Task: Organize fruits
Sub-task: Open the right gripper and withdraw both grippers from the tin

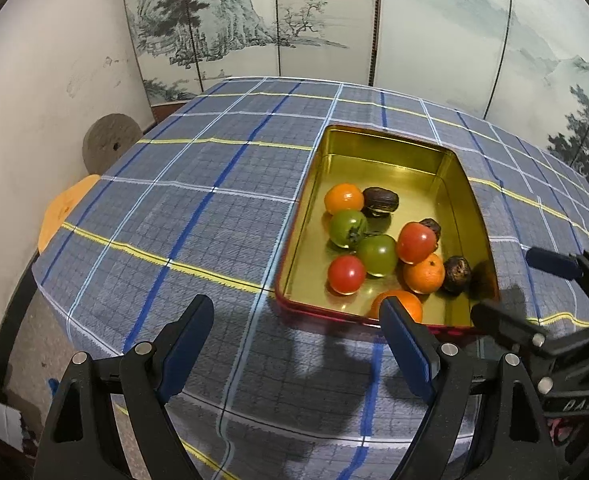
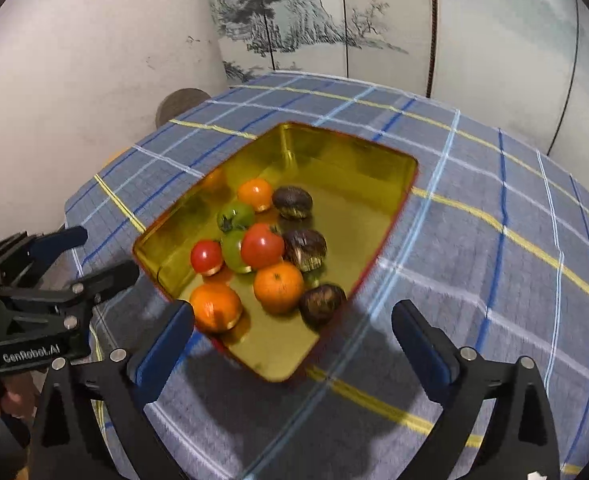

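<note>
From the left wrist, the left gripper hangs spread and empty over the plaid-clothed worktop, the gold tin of fruit just ahead, a painted folding screen behind. From the right wrist, the right gripper is spread wide, holding nothing, above the tin's near corner.

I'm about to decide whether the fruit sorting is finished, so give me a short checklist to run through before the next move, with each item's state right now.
1. Left gripper empty, fingers apart: ok.
2. Right gripper empty, fingers apart: ok.
3. All visible fruit inside the gold tin: ok; none seen on the plaid cloth in either view.
4. Fruit grouped by kind: not ok; the red tomato, the green tomatoes, the orange and the dark brown fruits lie mixed.
5. Tin fully on the table: ok.
6. Fruit anywhere outside both views: cannot tell.
</note>
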### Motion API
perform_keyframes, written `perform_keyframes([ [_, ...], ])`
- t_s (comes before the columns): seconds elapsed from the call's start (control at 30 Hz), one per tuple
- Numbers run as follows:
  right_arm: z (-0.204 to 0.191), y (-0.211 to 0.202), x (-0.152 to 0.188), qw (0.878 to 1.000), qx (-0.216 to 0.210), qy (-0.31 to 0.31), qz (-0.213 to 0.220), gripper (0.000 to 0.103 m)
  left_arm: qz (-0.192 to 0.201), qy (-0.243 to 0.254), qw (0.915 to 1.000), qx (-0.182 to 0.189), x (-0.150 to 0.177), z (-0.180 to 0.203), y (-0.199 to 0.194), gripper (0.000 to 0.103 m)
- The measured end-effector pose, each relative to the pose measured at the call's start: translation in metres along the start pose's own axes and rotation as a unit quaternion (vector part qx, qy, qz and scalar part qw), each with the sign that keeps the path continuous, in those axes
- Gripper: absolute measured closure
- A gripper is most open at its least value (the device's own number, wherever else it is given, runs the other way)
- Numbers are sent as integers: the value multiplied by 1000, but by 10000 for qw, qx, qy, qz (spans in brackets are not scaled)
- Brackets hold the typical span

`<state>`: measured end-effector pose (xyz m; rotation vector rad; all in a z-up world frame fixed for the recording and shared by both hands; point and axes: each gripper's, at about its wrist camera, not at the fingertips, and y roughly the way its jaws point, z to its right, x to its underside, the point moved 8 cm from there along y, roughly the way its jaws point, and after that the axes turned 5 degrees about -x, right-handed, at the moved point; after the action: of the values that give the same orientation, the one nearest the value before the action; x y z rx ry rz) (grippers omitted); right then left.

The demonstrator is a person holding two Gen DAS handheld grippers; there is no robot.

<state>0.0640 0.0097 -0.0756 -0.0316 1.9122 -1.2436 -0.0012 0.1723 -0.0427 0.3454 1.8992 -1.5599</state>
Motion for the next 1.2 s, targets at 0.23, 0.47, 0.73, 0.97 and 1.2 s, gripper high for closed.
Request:
perform_keyframes([
  [0.23,4,0,19,9997,169,0,-190,4,4,92,10000,-7,0,10,-1,18],
  [0.47,5,4,27,9995,185,-18,-269,4,12,203,9998,36,0,21,-2,18],
  [0.73,6,6,28,9994,190,-12,-303,4,67,277,9996,40,-3,27,-3,18],
  [0.97,7,6,29,9993,184,-5,-314,4,80,304,9995,47,-5,30,-3,18],
  [1.2,8,6,31,9993,174,16,-320,4,108,365,9993,64,-8,37,-5,18],
])
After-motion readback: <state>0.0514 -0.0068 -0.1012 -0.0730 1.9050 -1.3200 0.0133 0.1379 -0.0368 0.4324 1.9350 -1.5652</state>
